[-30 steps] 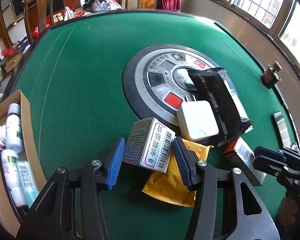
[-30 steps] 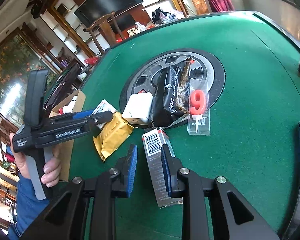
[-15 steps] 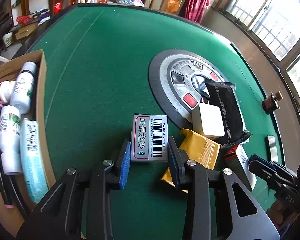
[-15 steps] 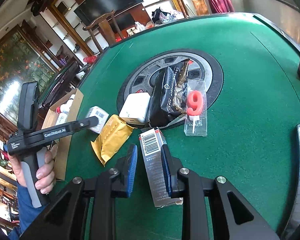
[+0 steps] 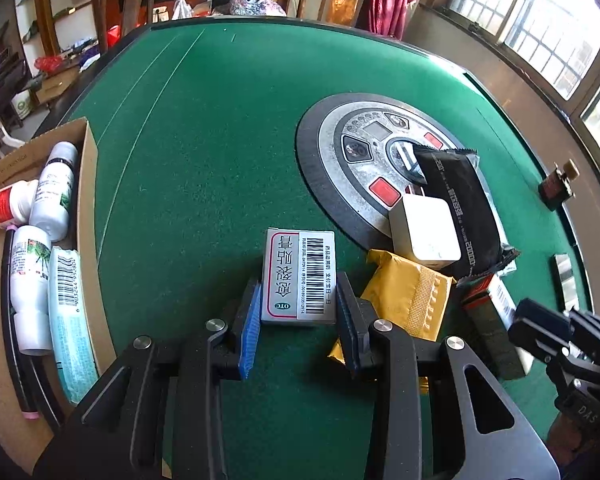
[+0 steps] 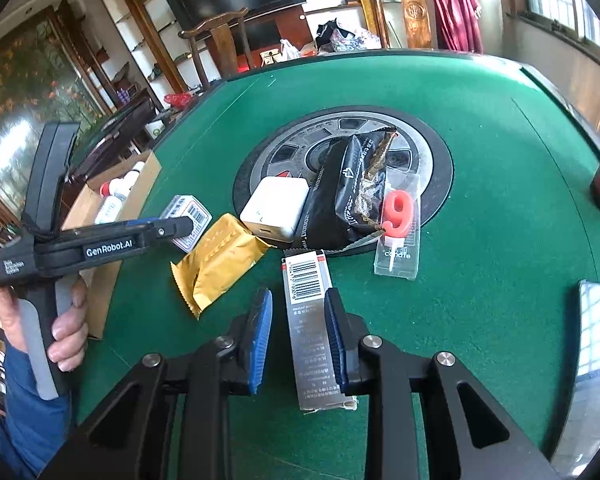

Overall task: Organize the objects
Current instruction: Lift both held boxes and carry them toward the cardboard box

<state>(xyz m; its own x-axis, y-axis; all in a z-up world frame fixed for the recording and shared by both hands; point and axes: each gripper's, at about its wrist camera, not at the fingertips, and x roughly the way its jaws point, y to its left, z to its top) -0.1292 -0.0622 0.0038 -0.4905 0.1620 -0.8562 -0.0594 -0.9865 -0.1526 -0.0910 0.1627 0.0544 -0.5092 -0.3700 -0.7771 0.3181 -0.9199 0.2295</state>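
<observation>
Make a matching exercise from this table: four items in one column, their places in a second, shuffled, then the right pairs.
Items
1. medicine box
2. number nine candle
3. white bottles
4. white charger

Places
A. in the cardboard box
B. between the pads of the left tongs
C. in a clear case beside the black pouch
D. partly on the round centre panel, overlapping the yellow packet

Pairs: 1-B, 2-C, 3-A, 4-D
</observation>
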